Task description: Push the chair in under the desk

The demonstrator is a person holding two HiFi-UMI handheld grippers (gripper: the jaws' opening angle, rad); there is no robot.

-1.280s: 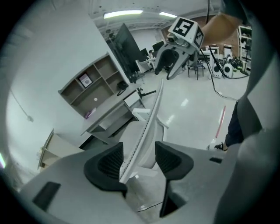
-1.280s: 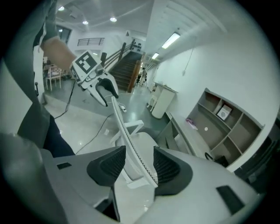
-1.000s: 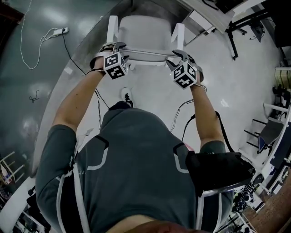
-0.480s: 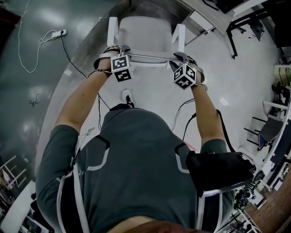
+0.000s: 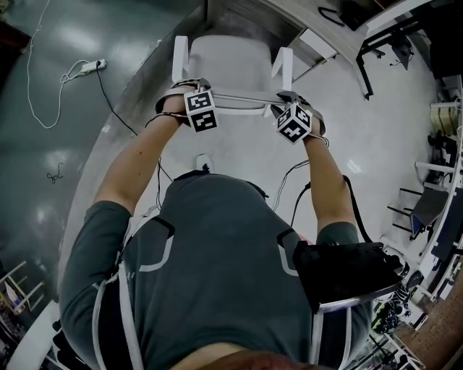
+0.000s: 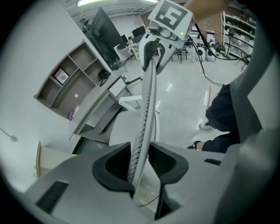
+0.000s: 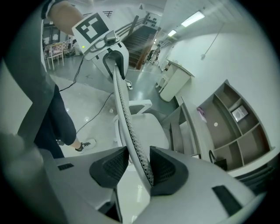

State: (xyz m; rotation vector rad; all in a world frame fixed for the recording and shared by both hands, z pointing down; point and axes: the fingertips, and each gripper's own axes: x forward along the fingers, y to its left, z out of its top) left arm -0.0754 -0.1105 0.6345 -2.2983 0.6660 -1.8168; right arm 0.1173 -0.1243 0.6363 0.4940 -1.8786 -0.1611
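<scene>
A white chair (image 5: 228, 54) with two armrests faces the desk (image 5: 289, 13) at the top of the head view. Its mesh backrest edge (image 5: 239, 96) runs between my two grippers. My left gripper (image 5: 192, 88) grips the left end of that edge; in the left gripper view (image 6: 139, 164) both dark pads (image 6: 113, 164) press on the backrest (image 6: 146, 100). My right gripper (image 5: 286, 99) holds the right end, the backrest (image 7: 124, 113) squeezed between its pads (image 7: 168, 166) in its own view (image 7: 139, 165). Both sets of jaws have just been closing on this edge.
A power strip (image 5: 90, 66) with a white cable lies on the dark floor at left. A black bag (image 5: 347, 271) sits at lower right. My shoe (image 5: 202, 159) is behind the chair. Open shelves (image 7: 232, 113) stand above the desk (image 7: 188, 127).
My left gripper has slid to the right along the backrest's top edge and rolled a little. My right gripper has barely shifted. The chair stands about where it was.
</scene>
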